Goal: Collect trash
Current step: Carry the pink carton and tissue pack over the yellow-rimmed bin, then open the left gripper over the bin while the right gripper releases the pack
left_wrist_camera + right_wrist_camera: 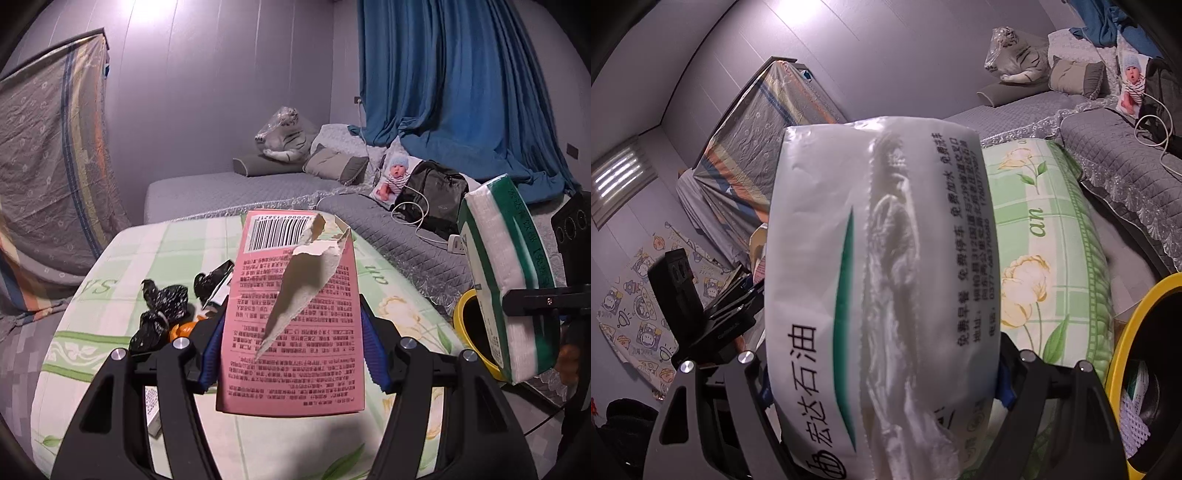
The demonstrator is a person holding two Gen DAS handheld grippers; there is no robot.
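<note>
My left gripper (291, 354) is shut on a pink carton (325, 332) with a barcode and a torn flap, held up above the green flowered cover (122, 266). Below it lie crumpled black plastic bags (162, 306), an orange scrap (183, 328) and a small white box (153, 410). My right gripper (882, 369) is shut on a white and green tissue pack (879, 258). In the left wrist view this tissue pack (506, 273) hangs at the right, over a yellow-rimmed bin (461, 314). In the right wrist view the bin (1123, 332) is at the lower right, with some trash inside.
A grey sofa bed (229, 188) with cushions, a plush tiger (284, 136), a doll (395, 177) and a dark backpack (432, 195) runs along the back. Blue curtains (461, 92) hang behind it. A cloth-covered frame (48, 166) leans at the left.
</note>
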